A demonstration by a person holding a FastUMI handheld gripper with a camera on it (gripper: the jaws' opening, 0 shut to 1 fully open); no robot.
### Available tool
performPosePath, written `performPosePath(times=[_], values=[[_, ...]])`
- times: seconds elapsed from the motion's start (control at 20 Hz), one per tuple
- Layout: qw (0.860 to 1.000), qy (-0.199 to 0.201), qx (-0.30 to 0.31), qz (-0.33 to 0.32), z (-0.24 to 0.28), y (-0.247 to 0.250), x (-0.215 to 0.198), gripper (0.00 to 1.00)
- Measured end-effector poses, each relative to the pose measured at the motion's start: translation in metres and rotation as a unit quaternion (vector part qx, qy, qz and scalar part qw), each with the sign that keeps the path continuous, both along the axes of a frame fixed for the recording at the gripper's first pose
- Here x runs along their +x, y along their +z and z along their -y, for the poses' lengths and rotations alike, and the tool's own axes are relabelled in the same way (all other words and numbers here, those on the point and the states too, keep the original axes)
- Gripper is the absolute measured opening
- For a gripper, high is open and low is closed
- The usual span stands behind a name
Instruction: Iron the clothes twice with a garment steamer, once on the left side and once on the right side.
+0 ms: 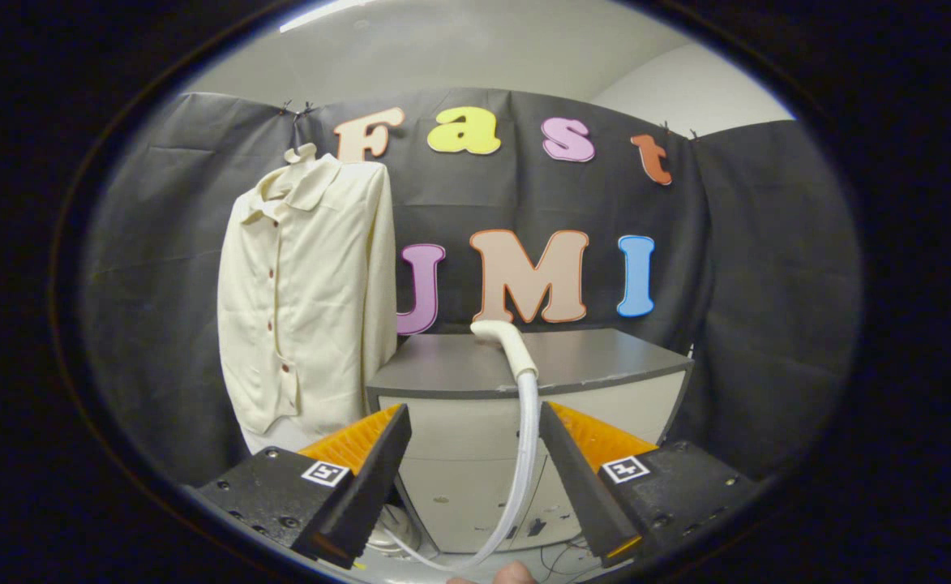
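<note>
The tool (473, 426) stands spread wide, its two fingers (378, 470) well apart and pressing on nothing. Between them, farther off, runs the pale hose (526, 454) of the garment steamer; it hangs down from the bench (605, 357) and curves toward the floor below the fingers. Whether the hose brushes the right finger cannot be told; it passes just beside that finger's inner edge.

The steamer head (501, 334) lies on the grey top of the bench, near its front edge, straight ahead of the tool and beyond the fingertips. The hose joins it there and drops over the edge in front of the bench's light front panel.

The cream shirt (305, 300) hangs upright on a hanger against the black cloth wall (767, 268), left of the bench and beyond the left finger. Its buttoned front faces the tool, collar at the top, hem reaching down past the level of the bench top. The shirt's right edge sits just beside the bench's left corner.
</note>
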State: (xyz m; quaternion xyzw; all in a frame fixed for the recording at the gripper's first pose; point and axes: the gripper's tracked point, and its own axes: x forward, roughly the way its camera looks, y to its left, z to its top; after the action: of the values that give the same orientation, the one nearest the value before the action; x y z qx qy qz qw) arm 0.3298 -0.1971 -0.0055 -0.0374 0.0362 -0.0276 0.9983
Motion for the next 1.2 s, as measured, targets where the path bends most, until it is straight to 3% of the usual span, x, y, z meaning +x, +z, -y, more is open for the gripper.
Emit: performPosePath(times=[0.45,0.8,1.0,1.15,1.2], values=[[1.000,-0.005,0.005,-0.029,0.057,-0.014,0.126,0.98],[0.998,-0.004,0.008,-0.054,0.070,-0.010,0.206,0.93],[0.995,-0.010,0.006,-0.100,0.072,-0.023,0.240,0.86],[0.989,-0.014,0.005,-0.147,0.074,-0.040,0.254,0.76],[0.987,-0.010,0.005,-0.159,0.072,-0.044,0.255,0.67]])
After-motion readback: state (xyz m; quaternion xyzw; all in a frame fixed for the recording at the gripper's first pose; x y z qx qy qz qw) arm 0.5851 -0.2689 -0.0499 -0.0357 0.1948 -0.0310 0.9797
